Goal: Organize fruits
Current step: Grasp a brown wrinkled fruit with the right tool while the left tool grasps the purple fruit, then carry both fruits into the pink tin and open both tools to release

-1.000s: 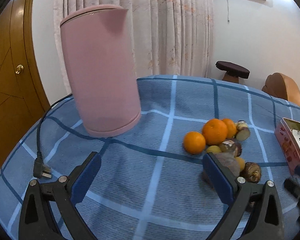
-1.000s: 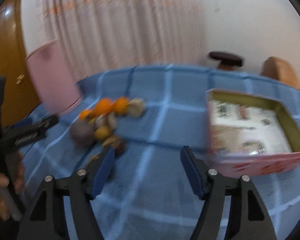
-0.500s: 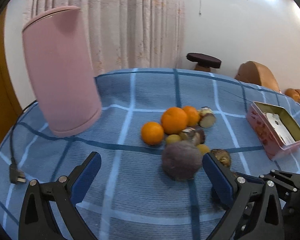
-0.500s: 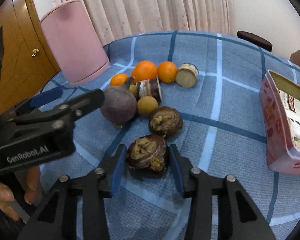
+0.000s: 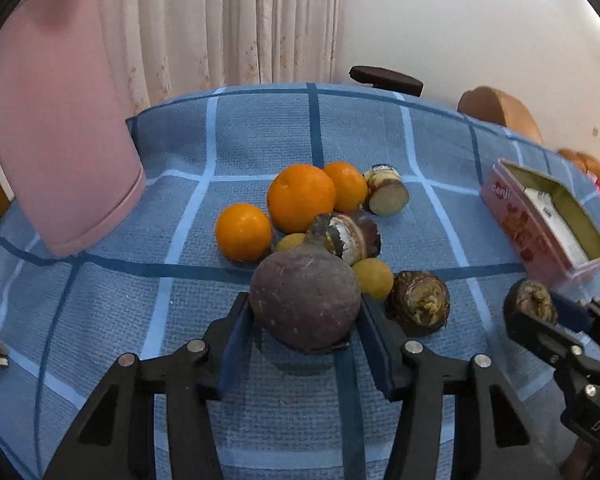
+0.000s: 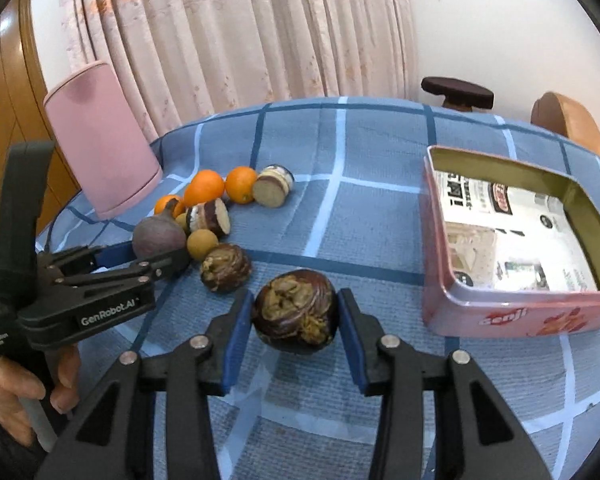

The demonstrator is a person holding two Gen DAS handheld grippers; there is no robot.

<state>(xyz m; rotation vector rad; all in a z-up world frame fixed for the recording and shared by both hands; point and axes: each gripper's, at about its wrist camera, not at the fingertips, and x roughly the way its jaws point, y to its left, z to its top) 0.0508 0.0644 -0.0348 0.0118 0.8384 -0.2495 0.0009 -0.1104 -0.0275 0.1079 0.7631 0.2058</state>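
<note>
I'm pinching the purple round fruit (image 5: pixel 305 304) between the blue pads of my left gripper (image 5: pixel 306 320), oranges (image 5: pixel 300 196) just beyond it. My right gripper (image 6: pixel 296 320) is clamping a dark wrinkled fruit (image 6: pixel 295 312); the pink tin (image 6: pixel 516 316) is sitting ahead to its right on the blue checked cloth (image 6: pixel 372 216).

A round purple-brown fruit (image 5: pixel 305 304) with a stubby stem sits between the left tongs (image 5: pixel 305 344). A dark, cracked-open fruit (image 6: pixel 295 311) sits between the right tongs (image 6: pixel 293 334). Beyond the left tongs cluster three oranges (image 5: pixel 301 197), small yellow fruits (image 5: pixel 374 279) and cut pieces (image 5: pixel 386 195).
</note>
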